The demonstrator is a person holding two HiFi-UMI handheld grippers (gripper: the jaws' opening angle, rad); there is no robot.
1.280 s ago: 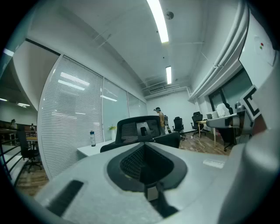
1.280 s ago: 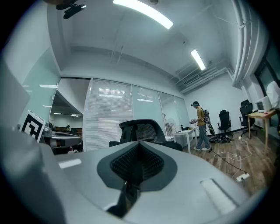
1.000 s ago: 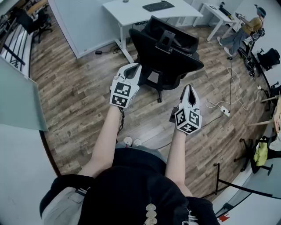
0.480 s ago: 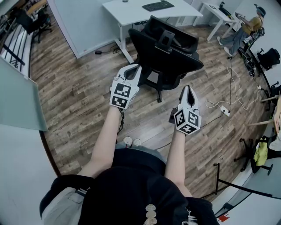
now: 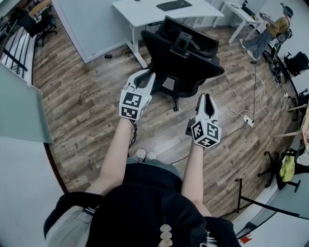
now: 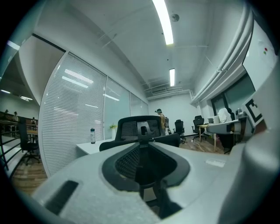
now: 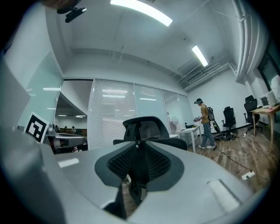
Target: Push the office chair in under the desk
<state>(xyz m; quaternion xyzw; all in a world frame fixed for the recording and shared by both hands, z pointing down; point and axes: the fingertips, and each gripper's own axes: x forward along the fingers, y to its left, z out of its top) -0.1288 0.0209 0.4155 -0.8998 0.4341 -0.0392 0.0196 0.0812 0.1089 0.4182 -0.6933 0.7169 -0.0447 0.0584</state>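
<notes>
A black office chair (image 5: 181, 53) stands with its back toward me, in front of a white desk (image 5: 145, 13). Its seat is out from under the desk top. My left gripper (image 5: 144, 76) hangs just short of the chair's left side, and my right gripper (image 5: 206, 99) is near the lower right of the backrest. Neither touches the chair. Both sets of jaws are opening, a little apart, with nothing between them. Past the left gripper (image 6: 145, 153) the chair's headrest (image 6: 141, 127) shows straight ahead. The chair (image 7: 146, 127) also fills the middle past the right gripper (image 7: 136, 159).
A keyboard (image 5: 174, 6) lies on the desk. A white cable and power strip (image 5: 247, 120) trail over the wood floor at the right. A person (image 5: 270, 30) stands at another desk at the back right, with a second chair (image 5: 295, 62) nearby. A glass partition (image 5: 19, 103) runs along the left.
Both grippers' jaws have parted a little from shut. The hands have barely shifted and the chair has not moved.
</notes>
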